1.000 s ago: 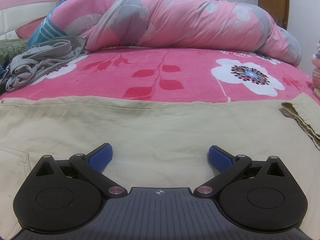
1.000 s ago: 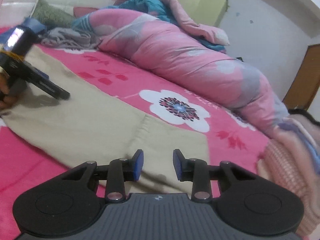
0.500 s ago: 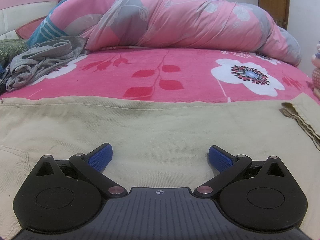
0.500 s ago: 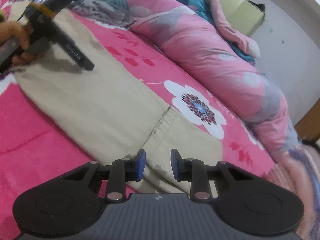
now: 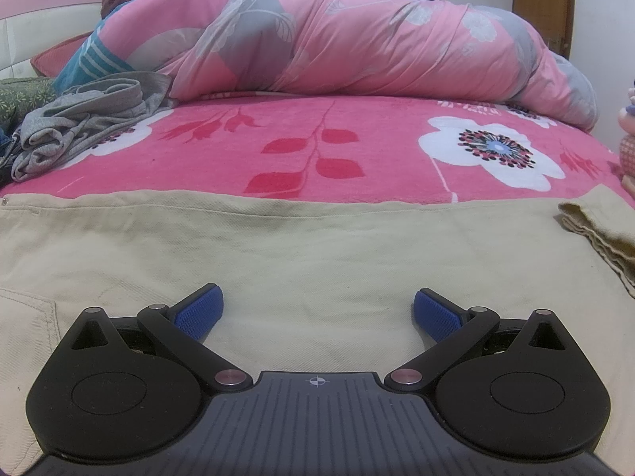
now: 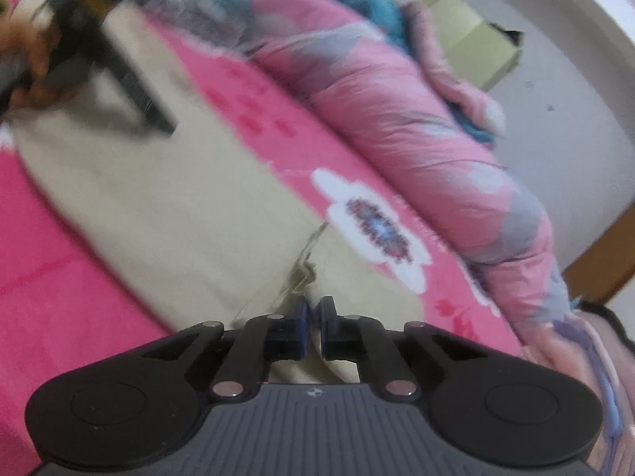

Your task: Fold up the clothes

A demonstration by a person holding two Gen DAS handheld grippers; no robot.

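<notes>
Beige trousers [image 5: 317,246] lie flat across the pink bed, with a folded-over leg end [image 5: 595,222] at the right. My left gripper [image 5: 317,309] rests low over the trousers, open wide, nothing between its blue pads. The right wrist view is blurred; there the trousers [image 6: 178,206] stretch away to the left. My right gripper [image 6: 315,317] has its jaws pressed together on the folded leg end of the trousers, and a ridge of beige cloth rises between the pads. The left gripper [image 6: 131,79] and the hand [image 6: 35,51] holding it show at the far end.
A pink flowered blanket [image 5: 317,146] covers the bed. A bulky pink quilt [image 5: 357,39] lies along the far side. A crumpled grey garment [image 5: 87,119] sits at the far left. A wooden door [image 5: 543,0] stands at the back right.
My right gripper's jaws have closed from partly open onto the folded leg end, and its view has rolled. The left gripper has not moved.
</notes>
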